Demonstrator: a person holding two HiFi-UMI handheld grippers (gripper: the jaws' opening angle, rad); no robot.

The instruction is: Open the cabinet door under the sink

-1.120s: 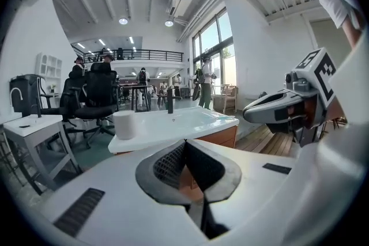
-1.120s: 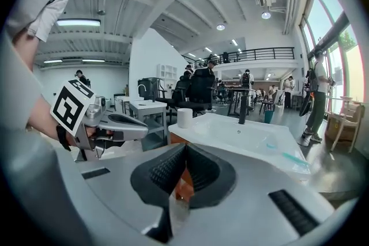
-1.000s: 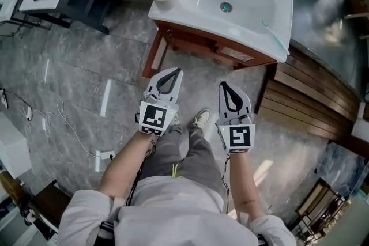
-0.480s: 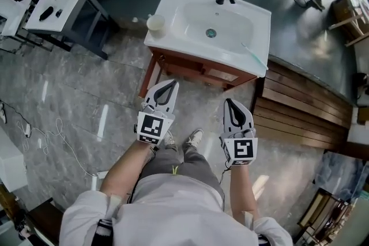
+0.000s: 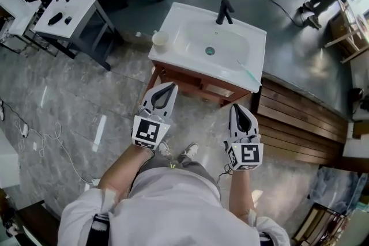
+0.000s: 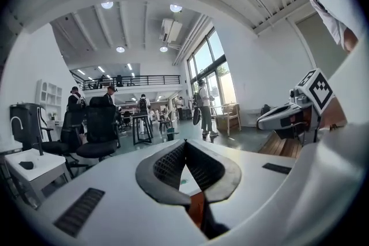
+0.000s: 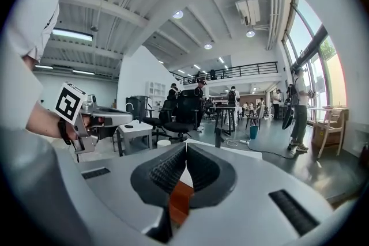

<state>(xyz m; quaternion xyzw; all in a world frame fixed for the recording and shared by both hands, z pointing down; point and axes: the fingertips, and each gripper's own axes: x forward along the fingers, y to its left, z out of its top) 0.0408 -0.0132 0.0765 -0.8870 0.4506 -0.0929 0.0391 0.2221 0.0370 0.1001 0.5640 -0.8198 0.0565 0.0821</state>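
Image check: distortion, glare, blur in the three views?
Head view: sharp, evenly lit, one glare streak on the floor. Left gripper view: heavy fisheye, black corners, windows washed out. Right gripper view: same fisheye and corners, windows again washed out.

White sink on red-brown cabinet (grey marbled floor)

Grey floor: sink cabinet, white side table, loose cable.

You are looking down on a glossy white rectangular sink basin sitting on a reddish-brown wooden cabinet; polished grey marbled floor tiles are throwing back light, while dark brown wooden slats are showing a duller finish.
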